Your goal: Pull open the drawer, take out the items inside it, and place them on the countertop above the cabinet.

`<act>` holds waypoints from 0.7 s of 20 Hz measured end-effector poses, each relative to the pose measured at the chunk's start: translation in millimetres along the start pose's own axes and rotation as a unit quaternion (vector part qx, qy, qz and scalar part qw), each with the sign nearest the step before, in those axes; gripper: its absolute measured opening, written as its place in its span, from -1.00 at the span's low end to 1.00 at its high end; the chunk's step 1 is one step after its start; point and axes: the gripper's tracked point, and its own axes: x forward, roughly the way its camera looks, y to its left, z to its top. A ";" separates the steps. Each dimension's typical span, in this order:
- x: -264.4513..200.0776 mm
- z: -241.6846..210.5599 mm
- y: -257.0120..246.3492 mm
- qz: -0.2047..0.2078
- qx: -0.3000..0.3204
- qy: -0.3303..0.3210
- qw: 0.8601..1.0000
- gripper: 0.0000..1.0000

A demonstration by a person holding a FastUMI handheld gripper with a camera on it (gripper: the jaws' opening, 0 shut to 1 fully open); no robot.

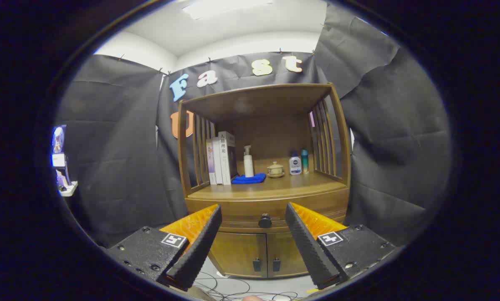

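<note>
Jaws wide apart, drawer (266, 211) knob (265, 220) beyond

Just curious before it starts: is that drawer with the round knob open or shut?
Shut: the drawer front sits flush under the countertop, knob untouched, beyond the open gripper.

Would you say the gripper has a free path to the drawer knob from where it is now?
Probably yes. The gripper is open, and the drawer knob sits beyond the fingers, lined up with the gap between them. Nothing stands between them and the closed drawer, though the gripper is not yet touching the knob.
</note>
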 end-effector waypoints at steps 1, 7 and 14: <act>0.0 -3.4 1.6 -0.004 -0.004 0.001 1.000 0.98; -3.6 -11.5 5.3 -0.003 -0.006 0.007 1.000 0.98; 7.6 -18.8 -0.9 -0.013 0.002 0.015 1.000 0.99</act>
